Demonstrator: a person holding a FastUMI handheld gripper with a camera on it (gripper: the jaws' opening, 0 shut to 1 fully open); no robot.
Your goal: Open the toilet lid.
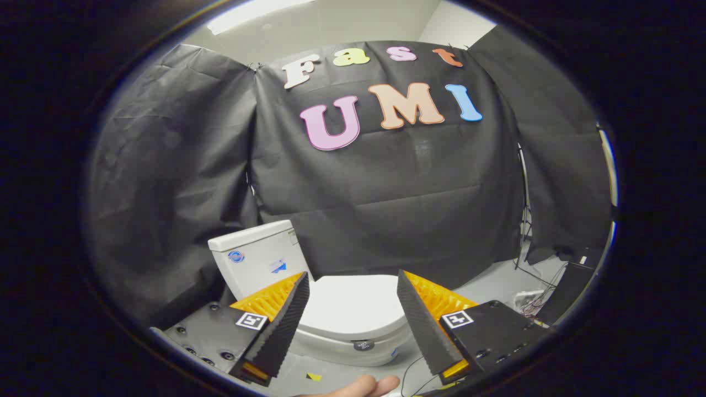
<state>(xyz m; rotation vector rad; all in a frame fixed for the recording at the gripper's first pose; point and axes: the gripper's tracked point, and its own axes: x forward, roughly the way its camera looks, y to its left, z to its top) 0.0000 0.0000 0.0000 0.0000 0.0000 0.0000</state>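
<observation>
White porcelain is noted ahead of the gripper (353, 295): a toilet (353, 344) with its lid (353, 306) lying flat and closed over the bowl. The lid is seen through the gap between the two fingers and just beyond their tips. The fingers are spread wide apart and nothing is held; no contact with the lid is observed. A cistern (256, 256) is found upright behind the lid, beyond one finger, against the black cloth wall (386, 209). Part of a hand (358, 387) is visible below the fingers. Cables (529, 300) are recorded on the floor beside the toilet.
</observation>
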